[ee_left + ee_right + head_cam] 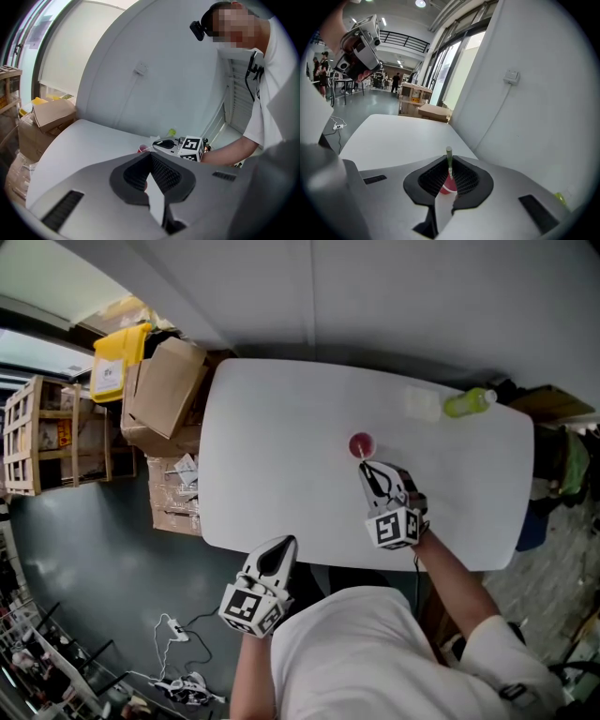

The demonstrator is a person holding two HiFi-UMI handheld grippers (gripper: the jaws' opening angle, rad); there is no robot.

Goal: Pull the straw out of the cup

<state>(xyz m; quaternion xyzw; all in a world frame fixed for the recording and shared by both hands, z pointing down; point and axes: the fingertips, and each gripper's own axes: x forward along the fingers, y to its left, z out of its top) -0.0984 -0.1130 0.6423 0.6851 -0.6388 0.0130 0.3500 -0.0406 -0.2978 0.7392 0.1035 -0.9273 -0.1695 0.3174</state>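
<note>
Your right gripper (450,169) is clamped on the straw (448,153), which stands at frame centre with its foot in the red cup (449,185) just below the pads (so pull along its length, upward); your left gripper (277,557), jaws together and empty, sits well apart at lower left

Red cup (361,443): small, upright on the white counter (281,446), towards its far side. Pale green straw (449,153): stands near-upright in the cup, its upper part clamped between the right tongs (367,467).
</note>
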